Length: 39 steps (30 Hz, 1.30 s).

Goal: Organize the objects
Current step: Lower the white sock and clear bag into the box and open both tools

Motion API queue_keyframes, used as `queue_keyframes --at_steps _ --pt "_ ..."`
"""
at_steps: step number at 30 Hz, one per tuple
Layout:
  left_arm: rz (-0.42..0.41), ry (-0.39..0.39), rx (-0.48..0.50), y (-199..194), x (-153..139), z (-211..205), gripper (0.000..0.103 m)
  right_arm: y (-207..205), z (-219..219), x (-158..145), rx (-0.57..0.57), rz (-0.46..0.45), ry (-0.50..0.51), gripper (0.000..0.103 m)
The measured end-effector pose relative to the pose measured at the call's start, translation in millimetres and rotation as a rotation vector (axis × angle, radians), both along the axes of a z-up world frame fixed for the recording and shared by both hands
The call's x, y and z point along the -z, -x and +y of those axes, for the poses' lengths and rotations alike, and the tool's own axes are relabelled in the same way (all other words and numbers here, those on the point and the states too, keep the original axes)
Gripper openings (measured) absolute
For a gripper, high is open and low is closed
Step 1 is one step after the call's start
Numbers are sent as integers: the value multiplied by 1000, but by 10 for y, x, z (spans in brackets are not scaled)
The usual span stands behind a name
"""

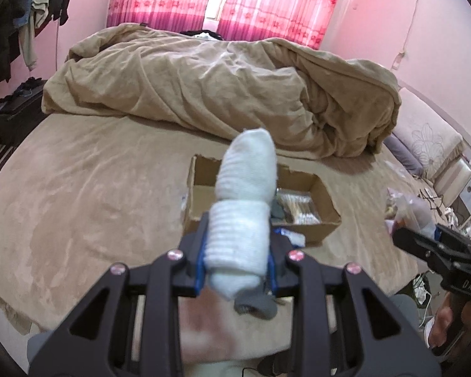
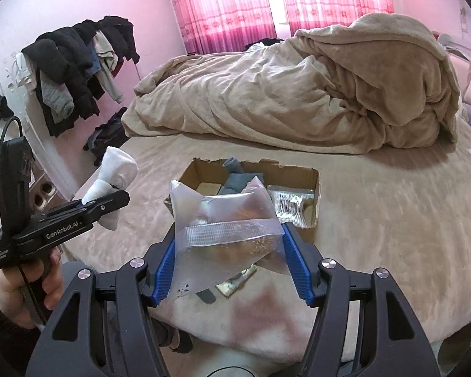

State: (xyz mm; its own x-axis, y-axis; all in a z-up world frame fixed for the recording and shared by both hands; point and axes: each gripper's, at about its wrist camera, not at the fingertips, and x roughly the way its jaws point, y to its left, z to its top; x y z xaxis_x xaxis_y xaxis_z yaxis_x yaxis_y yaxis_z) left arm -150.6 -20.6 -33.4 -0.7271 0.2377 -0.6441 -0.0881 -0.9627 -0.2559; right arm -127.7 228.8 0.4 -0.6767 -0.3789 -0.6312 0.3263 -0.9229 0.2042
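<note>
My left gripper point(image 1: 238, 251) is shut on a rolled white sock bundle point(image 1: 241, 213), which stands upright between the blue pads with a grey sock end hanging below. In the right wrist view the same gripper point(image 2: 116, 199) and sock bundle point(image 2: 117, 169) hover left of the box. My right gripper point(image 2: 229, 251) is shut on a clear plastic bag point(image 2: 226, 220) with something brownish inside, held above the bed. Beyond both lies an open cardboard box point(image 2: 312, 176) holding grey socks point(image 2: 235, 179) and a silvery packet point(image 2: 292, 202). The right gripper point(image 1: 424, 235) shows at the left view's right edge.
A rumpled beige duvet point(image 1: 219, 84) fills the far half of the bed. Dark clothes hang on a rack point(image 2: 78, 62) at the left wall, with a dark bag point(image 1: 15, 110) on the floor below. A small item point(image 2: 232, 282) lies on the bed under the bag. Bedside furniture point(image 1: 468, 188) stands right.
</note>
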Motion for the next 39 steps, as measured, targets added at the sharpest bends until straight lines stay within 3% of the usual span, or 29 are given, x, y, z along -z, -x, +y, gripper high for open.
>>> queue_keyframes --at_steps 15,28,34,39 --pt "-69 5 -9 680 446 142 30 517 168 311 42 -48 10 65" --pt "-139 153 -50 1292 968 282 31 1061 231 648 32 -85 17 65" --pt "-141 231 -51 1374 1059 376 36 1203 202 765 32 -105 25 65" --pt "-111 212 -63 1317 947 326 37 1296 77 840 21 -122 24 65"
